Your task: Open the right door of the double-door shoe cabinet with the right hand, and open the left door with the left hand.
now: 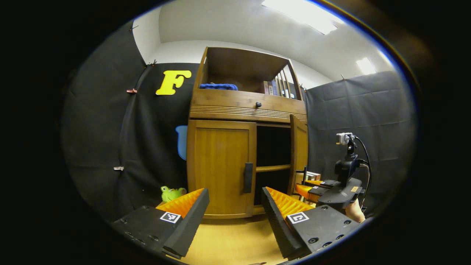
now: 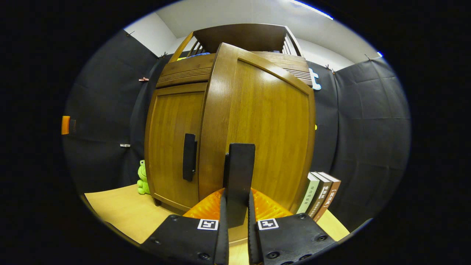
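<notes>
In the right gripper view, the right door [image 2: 257, 125] covers the cabinet's inside, and the lower end of its handle [image 2: 239, 176] is buried between the gripper fingers [image 2: 224, 217]. At four o'clock, three books [image 2: 319, 197] lose their bottoms behind the gripper body. In the left gripper view, the open compartment [image 1: 273, 147] is too dark to read, and the shelf books [image 1: 274, 87] at one o'clock are too small.

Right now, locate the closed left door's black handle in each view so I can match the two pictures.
Left gripper view: the left door's handle sits just right of centre, on the closed door's right edge, above the gap between this gripper's fingers.
Right gripper view: the same handle is left of centre, beside the swung-open right door.
Shared landmark: the green frog toy at the cabinet's lower left corner.
</notes>
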Demonstrator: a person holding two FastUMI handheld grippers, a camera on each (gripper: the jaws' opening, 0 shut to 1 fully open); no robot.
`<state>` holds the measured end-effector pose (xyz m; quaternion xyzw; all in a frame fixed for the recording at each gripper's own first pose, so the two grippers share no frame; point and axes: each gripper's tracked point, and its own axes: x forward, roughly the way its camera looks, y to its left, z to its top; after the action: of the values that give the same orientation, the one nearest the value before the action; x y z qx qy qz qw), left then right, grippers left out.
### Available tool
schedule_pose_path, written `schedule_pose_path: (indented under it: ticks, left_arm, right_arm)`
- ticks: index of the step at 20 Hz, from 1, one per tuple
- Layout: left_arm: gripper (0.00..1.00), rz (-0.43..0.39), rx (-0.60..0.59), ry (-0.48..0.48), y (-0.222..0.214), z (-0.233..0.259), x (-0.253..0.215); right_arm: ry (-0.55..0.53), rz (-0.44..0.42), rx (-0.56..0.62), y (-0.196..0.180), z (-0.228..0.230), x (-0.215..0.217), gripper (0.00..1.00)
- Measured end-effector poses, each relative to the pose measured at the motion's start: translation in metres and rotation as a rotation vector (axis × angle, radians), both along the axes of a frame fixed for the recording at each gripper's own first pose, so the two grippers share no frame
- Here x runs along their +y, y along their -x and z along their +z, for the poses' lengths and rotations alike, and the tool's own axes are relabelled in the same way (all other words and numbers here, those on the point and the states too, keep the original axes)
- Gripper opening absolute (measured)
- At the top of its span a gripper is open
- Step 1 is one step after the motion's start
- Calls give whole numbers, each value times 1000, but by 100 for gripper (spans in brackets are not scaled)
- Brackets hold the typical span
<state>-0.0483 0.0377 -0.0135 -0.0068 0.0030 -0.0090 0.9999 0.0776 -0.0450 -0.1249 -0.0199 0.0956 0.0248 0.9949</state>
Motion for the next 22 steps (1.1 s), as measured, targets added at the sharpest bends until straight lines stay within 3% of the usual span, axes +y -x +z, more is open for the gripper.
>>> schedule_pose_path:
  ticks: [1,6,7,11,13,19,22]
  left_arm:
    - [89,-19,1,2,-3,-1,-7]
    - [90,-100,10,11,-15,-10,-37]
    - [89,-115,10,14,-18,-11,-43]
    - [89,-168,8,35,-26,-11,-66]
    - [89,-186,6,44,-30,-14,-75]
    - [86,-215,25,30,-39,-19,-99]
    - [87,-242,27,21,-41,-20,-113]
  right_arm:
    - [2,-5,-2,5,1,-4,19]
    - [33,-45,-3,28,8,-30,24]
    - [33,-54,-2,31,10,-35,19]
    - [71,-98,-7,48,14,-59,19]
    - [93,-118,-11,55,16,-72,23]
    - [113,-203,-37,71,31,-114,22]
    - [121,-260,-35,83,35,-138,15]
